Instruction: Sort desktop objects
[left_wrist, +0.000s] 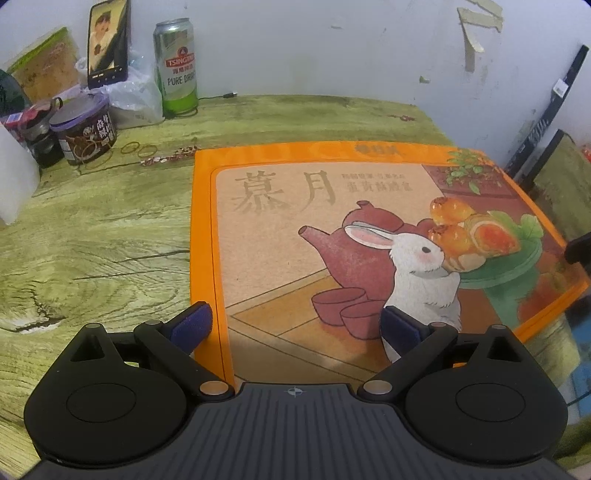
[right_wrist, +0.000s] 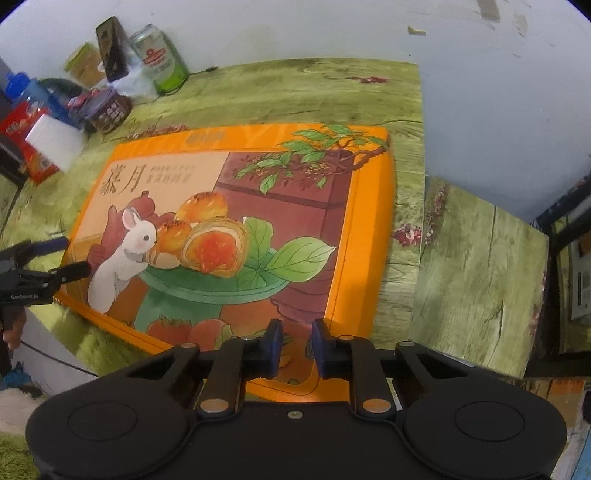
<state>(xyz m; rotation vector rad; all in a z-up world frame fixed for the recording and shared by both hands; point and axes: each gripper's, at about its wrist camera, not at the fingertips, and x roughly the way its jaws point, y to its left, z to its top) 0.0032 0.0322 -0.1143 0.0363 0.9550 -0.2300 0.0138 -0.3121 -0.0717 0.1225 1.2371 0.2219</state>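
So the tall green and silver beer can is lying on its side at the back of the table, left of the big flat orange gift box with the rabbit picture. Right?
Not quite. The tall green and silver beer can stands upright, not on its side. The left wrist view shows it plainly. It is at the back of the table, left of the big flat orange gift box with the rabbit picture.

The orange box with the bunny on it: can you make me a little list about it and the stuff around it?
box: big orange gift box lying flat on the green wood-look table
picture on lid: white rabbit, teapot, cups, pastries
left gripper: open, over the box's near edge
right gripper: shut, at the box's near edge; whether it pinches the box, cannot tell
back corner: beer can, phone propped upright, dark jar
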